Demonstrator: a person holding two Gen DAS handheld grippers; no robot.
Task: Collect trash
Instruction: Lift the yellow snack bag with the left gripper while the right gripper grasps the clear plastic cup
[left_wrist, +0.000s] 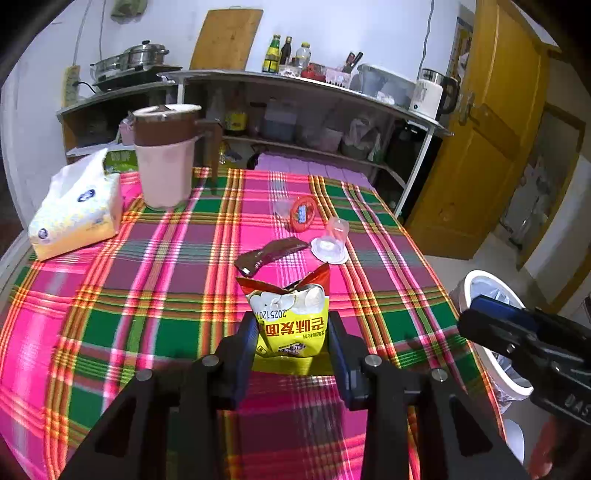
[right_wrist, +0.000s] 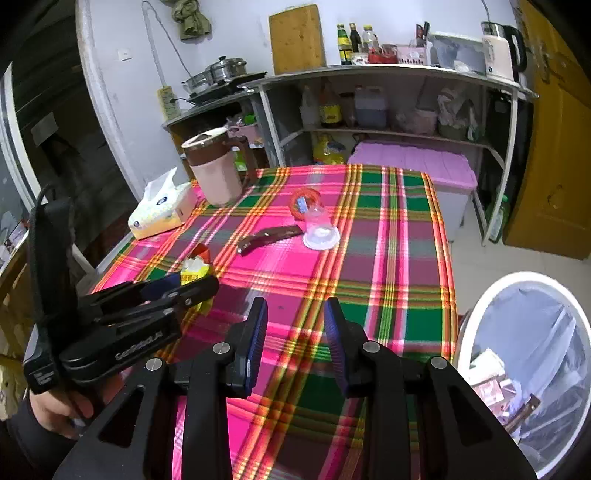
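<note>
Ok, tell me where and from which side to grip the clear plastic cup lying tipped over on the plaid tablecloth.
Grip the clear plastic cup across its narrower body, not the flared white rim that faces the near edge. It lies on its side, so coming from above with one finger on each side of the round wall looks best. The empty right gripper seems better placed; the brown wrapper lies close on its left.

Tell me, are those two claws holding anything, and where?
The left gripper pinches the yellow snack bag by its lower sides. The right gripper holds nothing.
</note>
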